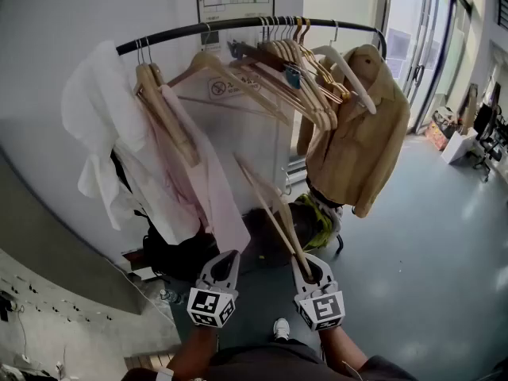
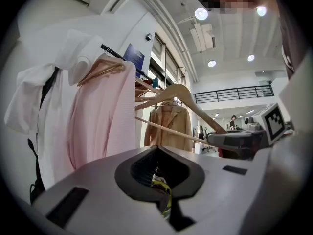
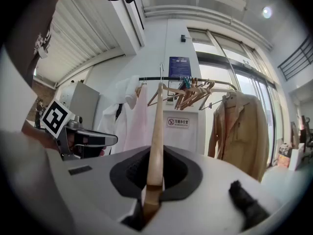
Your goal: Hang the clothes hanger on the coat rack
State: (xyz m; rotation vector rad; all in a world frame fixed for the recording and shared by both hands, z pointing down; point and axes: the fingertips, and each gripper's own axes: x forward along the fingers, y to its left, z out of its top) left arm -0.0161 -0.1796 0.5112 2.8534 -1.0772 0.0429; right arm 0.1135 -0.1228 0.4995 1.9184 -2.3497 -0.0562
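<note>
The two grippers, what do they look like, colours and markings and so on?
Both the left gripper and the right gripper have pale grey shells that taper toward the jaws, with a dark recess round the jaw opening and small black slots on top. Each carries a white cube with black square markers at its rear. The person wears a dark top.

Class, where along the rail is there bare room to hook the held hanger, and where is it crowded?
Bare rail lies between the pink shirt's hanger and the lone wooden hanger. Crowded: the empty hanger bunch beside the tan jacket.
</note>
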